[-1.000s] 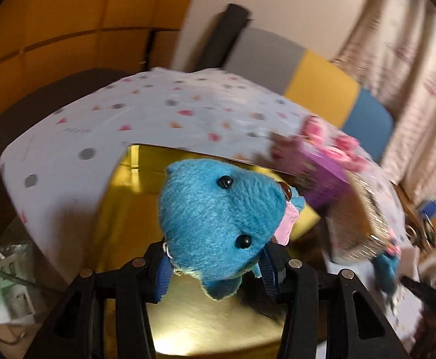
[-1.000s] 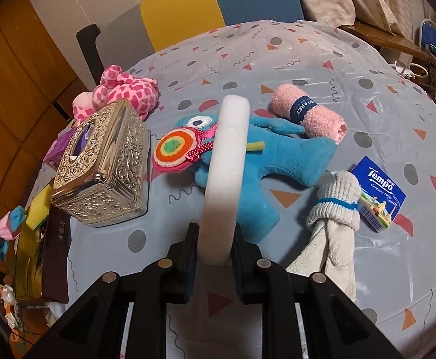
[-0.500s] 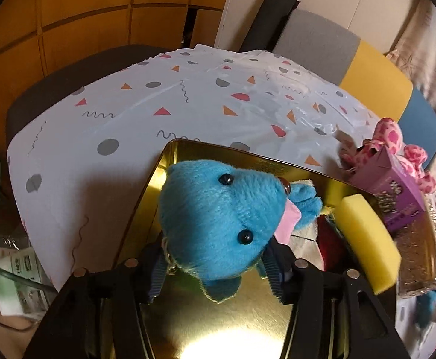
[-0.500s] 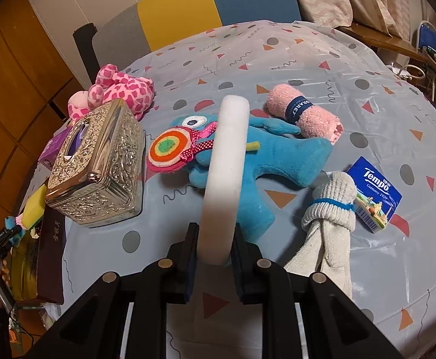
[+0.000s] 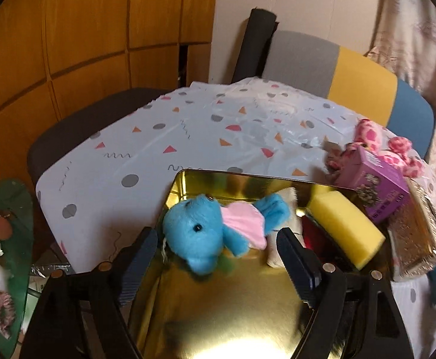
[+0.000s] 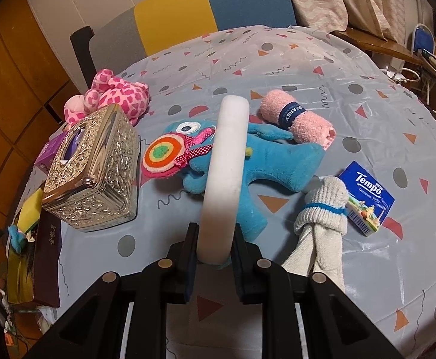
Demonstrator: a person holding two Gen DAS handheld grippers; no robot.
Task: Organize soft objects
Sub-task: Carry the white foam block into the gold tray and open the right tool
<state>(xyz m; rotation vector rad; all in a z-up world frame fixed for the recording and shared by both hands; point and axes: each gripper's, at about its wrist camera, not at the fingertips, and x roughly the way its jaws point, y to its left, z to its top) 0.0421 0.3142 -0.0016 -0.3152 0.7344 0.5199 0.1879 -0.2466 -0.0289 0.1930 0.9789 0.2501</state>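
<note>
Blue plush fur marks the small blue toy (image 5: 201, 230), which has a pink ear and is seen lying inside the gold tin (image 5: 218, 305), against its far left corner. The left gripper (image 5: 218, 248) is held over the tin with its jaws spread wide, one on each side of the toy and clear of it. A yellow sponge (image 5: 348, 229) is propped in the tin's right part, beside something white and something red that cannot be identified.

The right gripper (image 6: 213, 248) is clamped on a white foam piece (image 6: 223, 176), which is held upright above the table.

Risks, as judged: the toy's head leans on the tin wall and could be dragged out if a jaw snags the fur when the gripper is pulled away. The foam piece is gripped only at its lower end, so it could bend or slip.

Only the left view shows the tin's inside. Only the right view shows what is left on the patterned tablecloth (image 6: 352, 68): a large blue monster toy (image 6: 277, 161), a rolled pink towel (image 6: 298, 119), white socks (image 6: 322, 218), a tissue pack (image 6: 367, 199) and the whole silver tissue box (image 6: 95, 170).
</note>
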